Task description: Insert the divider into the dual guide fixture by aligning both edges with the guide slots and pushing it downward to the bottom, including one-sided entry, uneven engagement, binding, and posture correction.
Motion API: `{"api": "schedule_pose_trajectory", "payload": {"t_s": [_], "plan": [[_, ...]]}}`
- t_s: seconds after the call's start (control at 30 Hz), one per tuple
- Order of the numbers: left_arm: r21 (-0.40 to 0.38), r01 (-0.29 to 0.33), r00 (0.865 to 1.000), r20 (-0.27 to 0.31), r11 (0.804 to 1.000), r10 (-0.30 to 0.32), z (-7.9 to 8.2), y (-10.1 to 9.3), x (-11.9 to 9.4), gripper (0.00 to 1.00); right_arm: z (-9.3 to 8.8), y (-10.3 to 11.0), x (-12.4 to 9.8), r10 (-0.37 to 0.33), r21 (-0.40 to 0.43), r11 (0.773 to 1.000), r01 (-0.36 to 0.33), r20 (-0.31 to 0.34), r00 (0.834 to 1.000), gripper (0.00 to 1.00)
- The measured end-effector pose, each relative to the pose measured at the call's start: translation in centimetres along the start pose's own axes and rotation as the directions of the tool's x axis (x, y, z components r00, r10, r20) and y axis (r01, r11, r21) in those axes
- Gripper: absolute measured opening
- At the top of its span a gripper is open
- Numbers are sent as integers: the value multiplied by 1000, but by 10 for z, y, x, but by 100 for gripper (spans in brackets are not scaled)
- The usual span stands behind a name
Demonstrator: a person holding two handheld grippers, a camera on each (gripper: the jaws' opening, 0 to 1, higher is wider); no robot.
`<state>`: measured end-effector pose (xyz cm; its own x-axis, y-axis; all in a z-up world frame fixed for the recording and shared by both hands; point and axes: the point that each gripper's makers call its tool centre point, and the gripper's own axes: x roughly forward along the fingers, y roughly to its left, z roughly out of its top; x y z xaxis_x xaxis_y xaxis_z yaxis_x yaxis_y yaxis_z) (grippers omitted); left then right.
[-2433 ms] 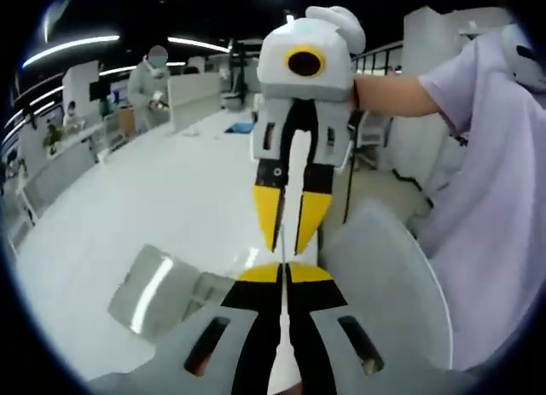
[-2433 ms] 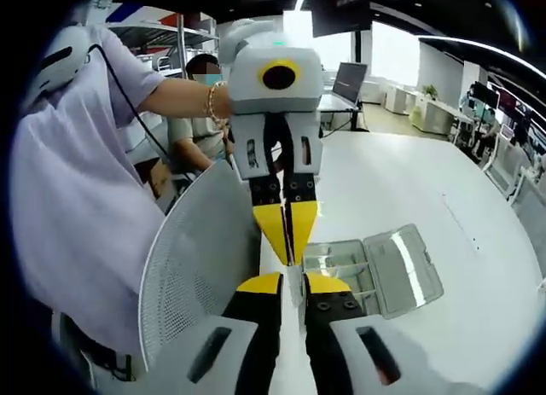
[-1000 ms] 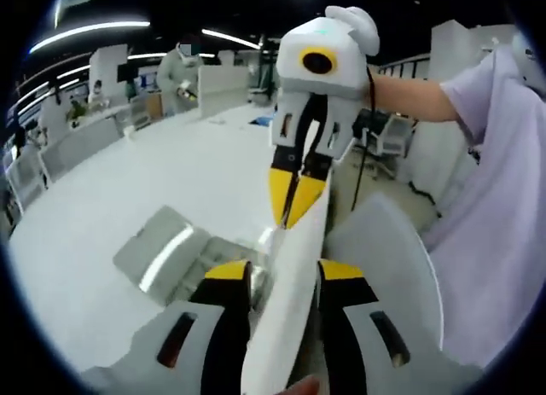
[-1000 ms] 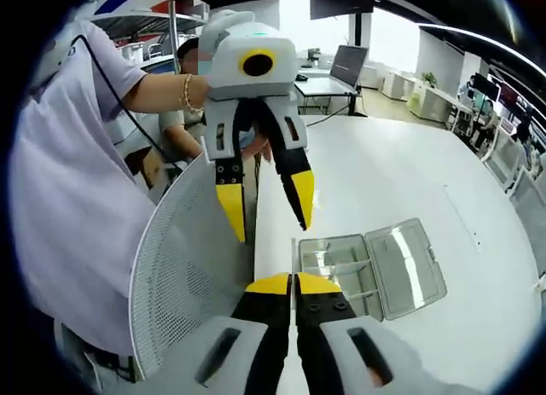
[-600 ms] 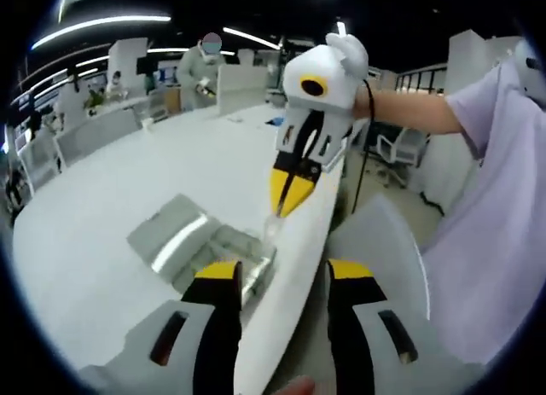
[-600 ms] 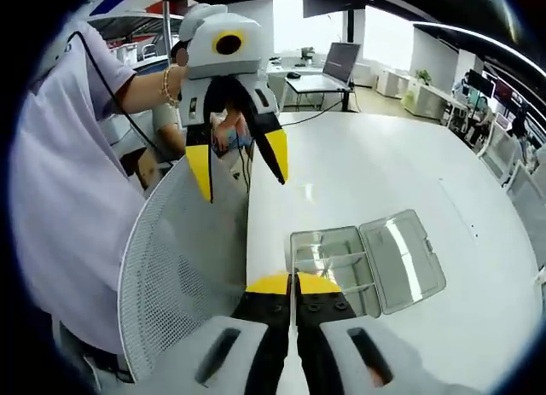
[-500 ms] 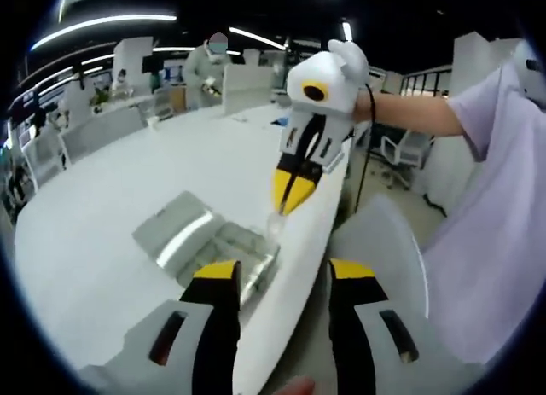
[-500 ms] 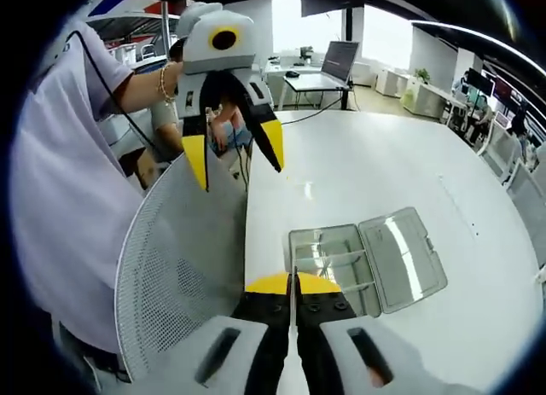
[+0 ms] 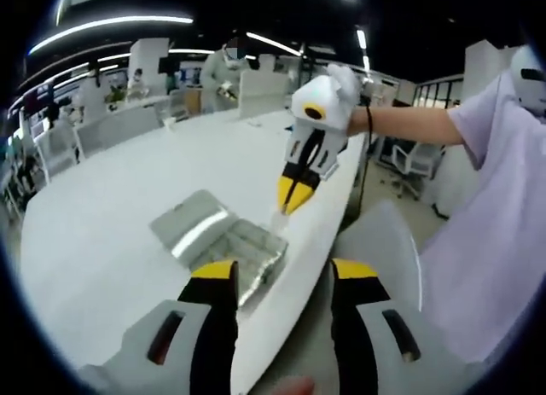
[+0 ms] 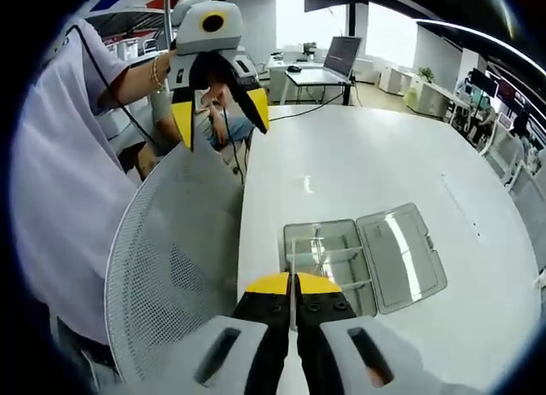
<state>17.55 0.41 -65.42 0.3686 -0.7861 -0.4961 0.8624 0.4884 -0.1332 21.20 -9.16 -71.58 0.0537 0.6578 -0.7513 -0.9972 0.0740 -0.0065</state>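
A clear plastic fixture box (image 10: 328,258) lies on the white table (image 10: 384,148) with its lid (image 10: 403,254) folded flat beside it. My right gripper (image 10: 291,286) is shut on a thin transparent divider (image 10: 292,260), held edge-on just above the box's near side. From the left gripper view the right gripper (image 9: 294,199) hangs over the box (image 9: 247,252) with the divider (image 9: 277,220) below its tips. My left gripper (image 9: 283,275) is open with nothing in it, straddling the table edge. In the right gripper view the left gripper (image 10: 218,113) hovers off the table, far from the box.
A grey mesh chair back (image 10: 171,258) stands close against the table edge beside the box, also seen as the chair (image 9: 375,258). The person's sleeve (image 9: 490,207) fills the right side. Desks and people are far behind. The table (image 9: 111,207) spreads wide beyond the box.
The left gripper, earlier shut beside the right one on the divider, has opened and drawn back off the table edge. The right gripper stays shut on the divider above the box.
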Motion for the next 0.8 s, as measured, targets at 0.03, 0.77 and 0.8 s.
{"api": "schedule_pose_trajectory", "payload": {"t_s": [0.03, 0.77, 0.8], "plan": [[0, -1, 1000, 1, 1000, 1, 0, 0, -1, 41, 0, -1, 0, 0, -2, 1000, 0, -3, 1000, 0], [-8, -42, 999, 14, 999, 42, 8, -5, -13, 42, -11, -18, -2, -11, -40, 999, 9, -32, 999, 0], [-9, -45, 999, 13, 999, 45, 8, -5, -13, 42, -12, -18, -2, -12, -41, 999, 10, -33, 999, 0]]}}
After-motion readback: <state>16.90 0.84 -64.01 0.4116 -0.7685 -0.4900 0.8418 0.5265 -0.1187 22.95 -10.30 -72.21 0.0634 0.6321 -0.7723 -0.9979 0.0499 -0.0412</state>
